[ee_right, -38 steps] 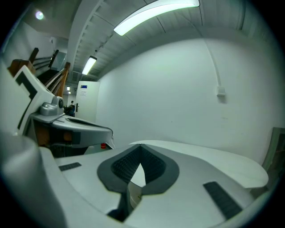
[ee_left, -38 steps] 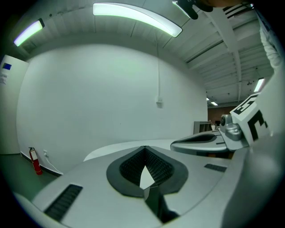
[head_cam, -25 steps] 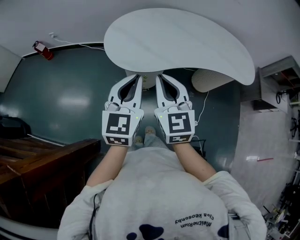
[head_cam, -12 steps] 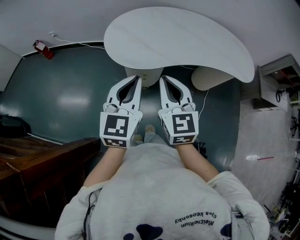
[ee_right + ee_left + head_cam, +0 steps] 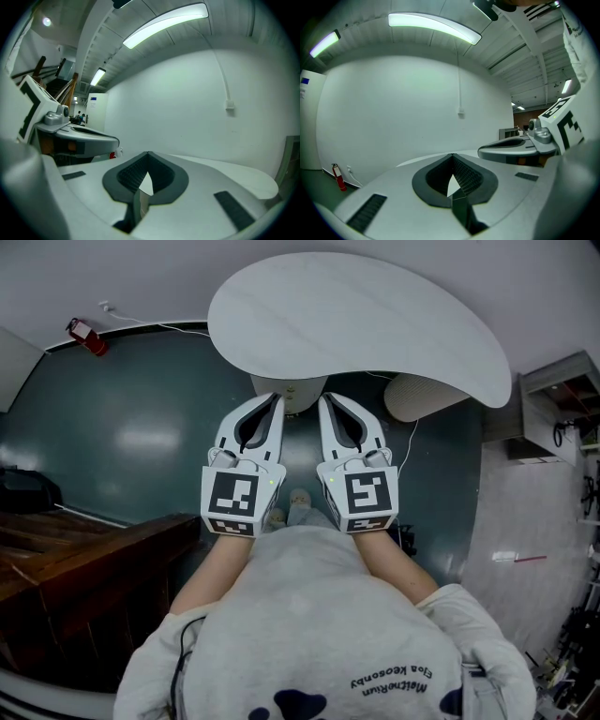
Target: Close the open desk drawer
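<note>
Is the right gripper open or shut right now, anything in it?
Shut and empty: the right gripper has its tips together in its own view, nothing between them.

We see a white curved tabletop [image 5: 356,324] above a dark teal floor [image 5: 131,437], with a red fire extinguisher [image 5: 86,339] at the foot of a white wall [image 5: 56,277] on the left. From lower down, a long ceiling light [image 5: 436,26] glows above that wall, and a thin cord runs down to a small wall box [image 5: 461,113].

Dark wooden furniture [image 5: 89,563] — cropped at left
</note>
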A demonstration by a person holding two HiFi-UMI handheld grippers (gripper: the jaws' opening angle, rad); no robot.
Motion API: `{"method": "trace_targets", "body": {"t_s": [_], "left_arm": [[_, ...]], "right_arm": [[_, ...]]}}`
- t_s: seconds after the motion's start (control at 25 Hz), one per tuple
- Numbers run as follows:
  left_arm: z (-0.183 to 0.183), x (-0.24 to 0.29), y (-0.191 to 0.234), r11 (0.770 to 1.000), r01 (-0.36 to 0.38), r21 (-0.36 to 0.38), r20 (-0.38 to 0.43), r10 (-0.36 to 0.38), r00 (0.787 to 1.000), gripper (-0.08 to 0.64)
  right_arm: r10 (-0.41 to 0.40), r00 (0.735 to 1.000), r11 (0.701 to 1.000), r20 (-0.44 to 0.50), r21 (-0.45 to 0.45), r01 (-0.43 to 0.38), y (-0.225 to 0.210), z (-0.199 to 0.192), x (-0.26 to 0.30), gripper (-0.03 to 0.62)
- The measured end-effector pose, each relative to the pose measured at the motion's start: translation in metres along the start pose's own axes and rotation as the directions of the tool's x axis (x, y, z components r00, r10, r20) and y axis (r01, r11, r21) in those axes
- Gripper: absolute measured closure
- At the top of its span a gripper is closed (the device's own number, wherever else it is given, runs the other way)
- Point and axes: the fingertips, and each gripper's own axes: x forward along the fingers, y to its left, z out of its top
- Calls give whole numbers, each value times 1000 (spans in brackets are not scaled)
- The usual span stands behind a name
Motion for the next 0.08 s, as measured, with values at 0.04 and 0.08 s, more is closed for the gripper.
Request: {"method": "trace_targets", "body": {"t_s": [0.04,0.08], "left_arm": [[-1,1,-1,1000,1,-3,0,-1,1000,552],[-2,1,-1,1000,1,-5,0,-1,1000,551]], "right_arm": [[0,1000,1000,0,1,0,0,-1,0,575],[0,1000,1000,0,3,0,-1,-2,0,575]]}}
